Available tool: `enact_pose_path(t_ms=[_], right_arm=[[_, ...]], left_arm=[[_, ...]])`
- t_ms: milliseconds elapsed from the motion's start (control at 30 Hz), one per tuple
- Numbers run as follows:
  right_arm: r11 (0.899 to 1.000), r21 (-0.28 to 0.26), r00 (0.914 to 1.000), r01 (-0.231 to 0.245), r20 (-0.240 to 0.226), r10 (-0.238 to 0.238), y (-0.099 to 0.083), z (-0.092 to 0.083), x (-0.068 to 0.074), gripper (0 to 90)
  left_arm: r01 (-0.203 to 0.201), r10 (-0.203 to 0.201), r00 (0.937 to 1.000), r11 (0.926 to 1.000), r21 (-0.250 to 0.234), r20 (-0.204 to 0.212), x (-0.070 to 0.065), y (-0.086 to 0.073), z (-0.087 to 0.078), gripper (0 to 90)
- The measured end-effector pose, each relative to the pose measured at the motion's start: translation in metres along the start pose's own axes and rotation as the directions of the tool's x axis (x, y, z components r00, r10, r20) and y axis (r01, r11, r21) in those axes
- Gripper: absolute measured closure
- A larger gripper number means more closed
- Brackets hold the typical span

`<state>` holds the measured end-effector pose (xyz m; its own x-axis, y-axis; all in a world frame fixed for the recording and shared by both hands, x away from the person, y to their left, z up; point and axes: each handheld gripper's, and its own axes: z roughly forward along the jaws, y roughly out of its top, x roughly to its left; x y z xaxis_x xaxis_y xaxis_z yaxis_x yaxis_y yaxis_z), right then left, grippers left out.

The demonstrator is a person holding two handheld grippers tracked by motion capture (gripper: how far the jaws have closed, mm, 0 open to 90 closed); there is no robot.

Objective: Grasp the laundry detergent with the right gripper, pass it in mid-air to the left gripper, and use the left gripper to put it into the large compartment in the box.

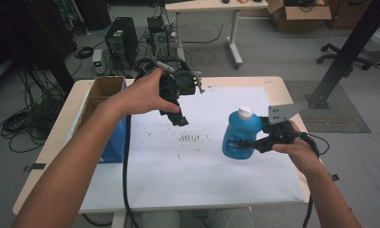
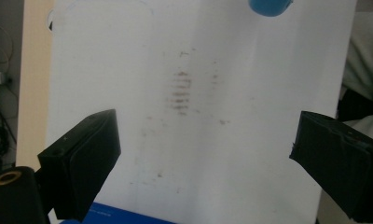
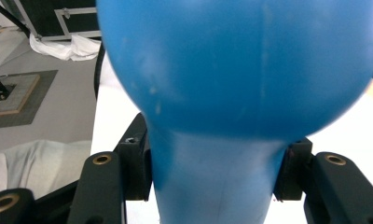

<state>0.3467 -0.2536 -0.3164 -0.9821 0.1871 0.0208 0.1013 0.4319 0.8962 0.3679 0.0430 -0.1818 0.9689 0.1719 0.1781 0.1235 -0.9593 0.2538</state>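
Right hand-held gripper (image 1: 255, 141) clenches the blue bottle (image 1: 240, 134) (white cap up); keep it upright while the released left hand-held gripper (image 1: 180, 118) approaches the cap (image 1: 245, 111).

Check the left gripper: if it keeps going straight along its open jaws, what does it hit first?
Most likely the white mat on the table, around the smudge marks. The left gripper is open with nothing between its jaws. The blue bottle sits off that line, though depth is hard to judge.

Even, dim indoor light; soft shadows; both gripper views blurred, close blue surface out of focus.
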Motion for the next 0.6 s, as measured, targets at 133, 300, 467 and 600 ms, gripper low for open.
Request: enact_pose_path(t_ms=[133,300,467,600], right_arm=[[1.000,0.002,1.0000,0.003,-0.004,-0.003,0.010,0.003,0.002,43.8],[1.000,0.002,0.9998,0.008,-0.017,-0.008,0.020,0.008,0.004,43.8],[1.000,0.008,0.9992,0.016,-0.037,-0.016,0.032,0.017,0.006,43.8],[1.000,0.005,0.9979,0.028,-0.058,-0.028,0.040,0.025,0.007,43.9]], left_arm=[[0.001,-0.001,0.9998,1.0000,0.003,0.020,-0.005,0.000,-0.009,8.3],[-0.005,0.005,0.9974,1.0000,-0.004,0.072,-0.013,0.001,-0.020,9.7],[-0.021,0.021,0.9966,0.9998,-0.007,0.079,-0.021,0.004,-0.031,9.3],[-0.034,0.035,0.9960,0.9994,-0.008,0.082,-0.027,0.006,-0.038,9.3]])
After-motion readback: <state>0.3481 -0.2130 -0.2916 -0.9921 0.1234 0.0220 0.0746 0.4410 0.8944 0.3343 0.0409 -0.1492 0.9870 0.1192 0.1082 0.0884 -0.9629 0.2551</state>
